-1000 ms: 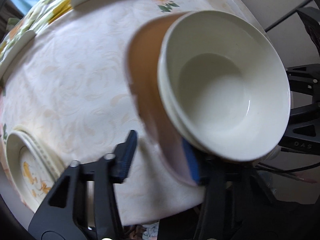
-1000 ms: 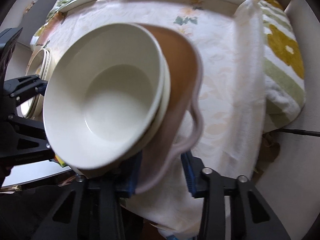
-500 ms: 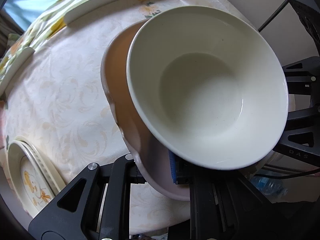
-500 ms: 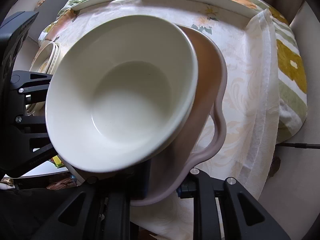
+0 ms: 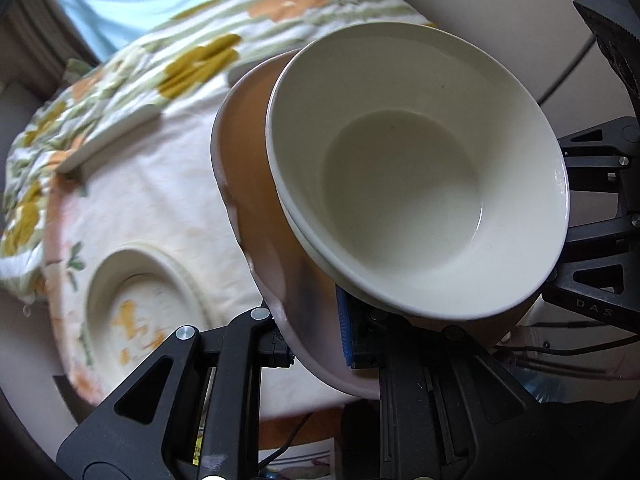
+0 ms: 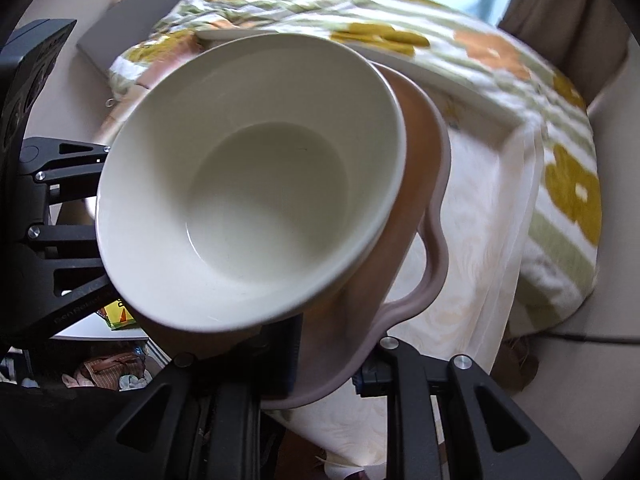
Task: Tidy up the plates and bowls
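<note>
A brown tray with a pale mauve rim (image 5: 256, 184) carries stacked cream bowls (image 5: 404, 196). Both grippers hold it in the air above the table. My left gripper (image 5: 316, 340) is shut on the tray's near rim. My right gripper (image 6: 328, 364) is shut on the opposite rim by the tray's handle loop (image 6: 432, 256). The bowls also show in the right wrist view (image 6: 256, 200), with the tray (image 6: 416, 152) behind them. A stack of patterned cream plates (image 5: 144, 300) lies on the table at lower left.
The table has a pale floral tablecloth (image 5: 160, 208). A raised white rim (image 5: 108, 140) runs along its far side. A flowered blanket (image 6: 568, 176) lies beyond. Clutter (image 6: 116, 364) sits on the floor below the table.
My left gripper closed on the tray's rim. Both grippers then lifted the tray with its bowls up and back from the tabletop, so more of the blanket and window shows.
</note>
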The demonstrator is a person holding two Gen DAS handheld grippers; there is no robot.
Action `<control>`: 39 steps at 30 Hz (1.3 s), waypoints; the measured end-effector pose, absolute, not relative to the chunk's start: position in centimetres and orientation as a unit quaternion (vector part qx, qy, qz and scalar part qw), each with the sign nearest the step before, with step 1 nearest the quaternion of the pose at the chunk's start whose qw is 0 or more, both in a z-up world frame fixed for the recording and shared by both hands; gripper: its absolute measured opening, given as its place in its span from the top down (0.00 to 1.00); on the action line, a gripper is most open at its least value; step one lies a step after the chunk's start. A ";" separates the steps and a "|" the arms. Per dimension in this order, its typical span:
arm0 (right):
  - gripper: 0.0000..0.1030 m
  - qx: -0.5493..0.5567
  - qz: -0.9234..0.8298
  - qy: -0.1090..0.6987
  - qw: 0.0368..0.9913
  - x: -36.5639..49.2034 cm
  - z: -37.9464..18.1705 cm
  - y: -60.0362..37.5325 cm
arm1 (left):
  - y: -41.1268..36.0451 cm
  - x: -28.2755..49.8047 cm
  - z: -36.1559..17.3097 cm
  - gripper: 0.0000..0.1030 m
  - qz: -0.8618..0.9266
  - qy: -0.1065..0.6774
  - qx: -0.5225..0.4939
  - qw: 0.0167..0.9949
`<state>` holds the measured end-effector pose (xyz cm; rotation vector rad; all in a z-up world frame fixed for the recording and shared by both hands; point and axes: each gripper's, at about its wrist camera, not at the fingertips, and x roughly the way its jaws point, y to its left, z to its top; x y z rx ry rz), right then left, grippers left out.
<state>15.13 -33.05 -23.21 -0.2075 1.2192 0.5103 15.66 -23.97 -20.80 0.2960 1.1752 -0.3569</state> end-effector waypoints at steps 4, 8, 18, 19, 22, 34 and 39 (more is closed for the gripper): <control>0.82 -0.114 0.249 0.552 0.787 15.1 -21.2 -29.1 | -20.1 14.8 -18.5 0.87 -0.154 0.543 0.128 0.815; 0.82 -0.122 0.260 0.547 0.786 15.2 -20.3 -25.8 | -15.8 14.6 -17.7 0.87 -0.146 0.540 0.131 0.819; 0.82 -0.097 0.252 0.569 0.777 15.6 -22.7 -15.4 | -4.6 16.0 -21.4 0.87 -0.161 0.566 0.136 0.797; 0.82 -0.096 0.249 0.572 0.776 15.6 -23.1 -14.6 | -3.8 16.2 -22.0 0.87 -0.163 0.567 0.143 0.794; 0.82 -0.095 0.236 0.578 0.775 15.7 -24.1 -12.0 | -2.0 16.6 -23.4 0.87 -0.170 0.573 0.154 0.787; 0.82 -0.076 0.210 0.594 0.773 16.5 -27.2 -7.7 | 2.0 18.1 -27.1 0.87 -0.189 0.587 0.151 0.772; 0.82 -0.071 0.201 0.591 0.778 16.4 -27.8 -7.4 | 2.5 18.3 -27.9 0.87 -0.191 0.590 0.145 0.771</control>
